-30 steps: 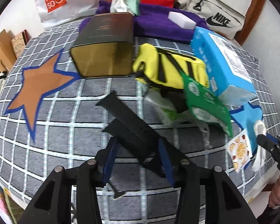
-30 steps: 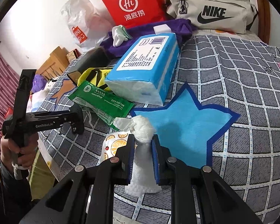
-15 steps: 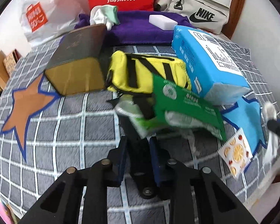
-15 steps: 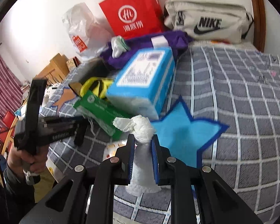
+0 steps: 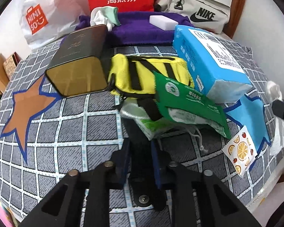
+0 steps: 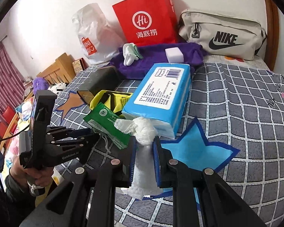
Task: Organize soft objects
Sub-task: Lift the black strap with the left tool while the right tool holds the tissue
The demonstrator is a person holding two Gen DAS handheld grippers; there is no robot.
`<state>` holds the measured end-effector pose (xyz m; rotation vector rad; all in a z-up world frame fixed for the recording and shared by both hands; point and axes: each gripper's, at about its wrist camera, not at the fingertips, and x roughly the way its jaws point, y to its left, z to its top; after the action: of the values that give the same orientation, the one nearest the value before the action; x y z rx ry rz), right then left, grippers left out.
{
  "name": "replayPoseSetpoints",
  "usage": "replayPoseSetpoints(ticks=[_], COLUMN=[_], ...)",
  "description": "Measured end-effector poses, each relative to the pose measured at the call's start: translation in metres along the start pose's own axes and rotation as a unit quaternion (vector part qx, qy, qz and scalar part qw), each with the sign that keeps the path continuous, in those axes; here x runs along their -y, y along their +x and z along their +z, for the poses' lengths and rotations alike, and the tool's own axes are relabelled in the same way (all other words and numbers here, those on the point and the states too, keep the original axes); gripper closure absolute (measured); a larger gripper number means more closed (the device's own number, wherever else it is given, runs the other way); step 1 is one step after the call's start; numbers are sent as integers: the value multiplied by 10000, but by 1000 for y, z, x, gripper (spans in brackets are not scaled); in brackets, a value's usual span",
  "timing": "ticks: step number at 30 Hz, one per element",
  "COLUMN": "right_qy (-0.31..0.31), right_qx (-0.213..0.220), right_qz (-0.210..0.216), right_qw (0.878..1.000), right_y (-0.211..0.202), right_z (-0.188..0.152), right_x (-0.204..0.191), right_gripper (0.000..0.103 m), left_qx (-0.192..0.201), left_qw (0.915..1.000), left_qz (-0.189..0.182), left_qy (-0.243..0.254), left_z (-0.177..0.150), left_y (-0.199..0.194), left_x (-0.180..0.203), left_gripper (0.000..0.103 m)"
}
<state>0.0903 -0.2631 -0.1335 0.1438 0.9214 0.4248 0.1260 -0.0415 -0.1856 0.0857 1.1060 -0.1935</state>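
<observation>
Black strap: in the left wrist view, the left claw (image 5: 140,162) has just closed its jaws on a black strap (image 5: 142,151), whose long axis runs straight ahead toward the yellow pouch (image 5: 147,75) on the bed (image 5: 70,132).
White cloth: in the right wrist view, the right claw (image 6: 144,158) is clamped on a white cloth (image 6: 143,132), held upright over the blue star (image 6: 195,151).
Nearer hand: the left, I'd judge, for the pouch pile.
</observation>
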Motion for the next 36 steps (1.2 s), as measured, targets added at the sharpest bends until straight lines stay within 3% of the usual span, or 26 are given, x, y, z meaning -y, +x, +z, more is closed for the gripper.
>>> replayPoseSetpoints(ticks=[11, 17, 21, 28, 30, 32, 36], right_qy=[-50, -68, -93, -80, -63, -66, -60], right_qx=[-27, -65, -139, -191, -207, -209, -229], right_qz=[-26, -78, -118, -179, -220, -264, -271], right_qw=[10000, 9999, 9998, 9996, 9995, 9994, 9994], right_y=[-2, -2, 1, 5, 8, 10, 13], right_z=[2, 2, 3, 9, 11, 15, 18], right_x=[-10, -16, -19, -16, -13, -11, -10], right_gripper=[86, 86, 86, 85, 85, 85, 86], left_qx=[40, -2, -129, -94, -97, -4, 30], left_qw=[9988, 9969, 9972, 9973, 9974, 9980, 9982], left_qz=[-219, -44, -113, 103, 196, 381, 256], left_qy=[-428, -787, -728, -727, -689, -504, -543], left_z=[-13, -16, -13, 11, 18, 22, 22], left_y=[-23, -15, -9, 6, 11, 15, 12], left_x=[-40, -73, -75, -73, -70, -66, -70], left_gripper=[83, 83, 78, 66, 68, 83, 83])
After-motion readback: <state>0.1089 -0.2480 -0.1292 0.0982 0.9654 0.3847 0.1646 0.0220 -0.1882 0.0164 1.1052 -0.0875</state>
